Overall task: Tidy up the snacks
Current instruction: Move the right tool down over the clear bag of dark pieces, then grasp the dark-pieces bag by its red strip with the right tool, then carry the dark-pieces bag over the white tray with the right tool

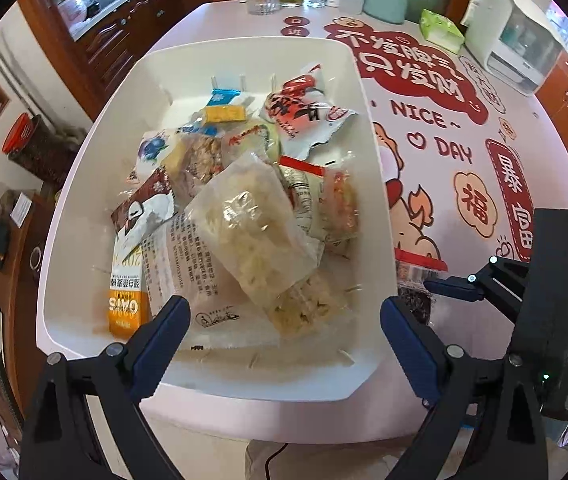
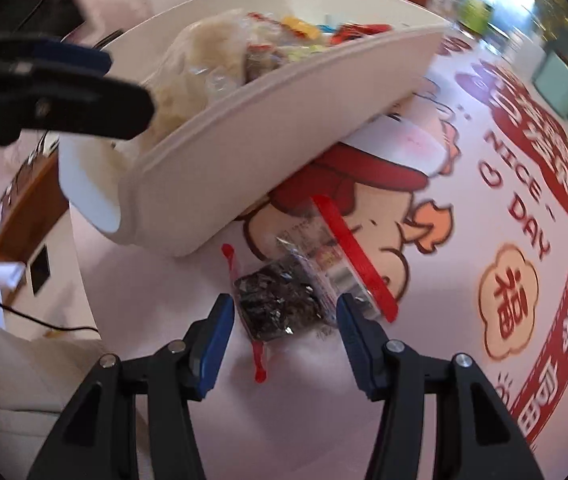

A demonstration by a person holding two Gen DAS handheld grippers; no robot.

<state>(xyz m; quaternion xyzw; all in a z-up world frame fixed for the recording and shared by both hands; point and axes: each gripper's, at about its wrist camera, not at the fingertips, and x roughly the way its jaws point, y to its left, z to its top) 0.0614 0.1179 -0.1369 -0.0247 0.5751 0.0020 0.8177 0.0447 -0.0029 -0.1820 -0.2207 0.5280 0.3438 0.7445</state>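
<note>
While the white bin point(image 1: 84, 208) on the table point(image 1: 523, 152) already holds most snacks, one dark packet point(image 2: 280, 304) remains outside, just beside it. Right gripper point(image 2: 284, 320) open, fingers straddling packet, not yet closed. Left gripper point(image 1: 284, 320) open, empty, over bin's near rim.

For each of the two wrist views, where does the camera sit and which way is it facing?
Left wrist: rides the left gripper, looking down into the white bin of snacks; its open fingers frame the bin, with the right gripper at right.
Right wrist: rides the right gripper, low over the table, open fingers flanking a dark snack packet.
Shared: bin, packet, printed tablecloth.
</note>
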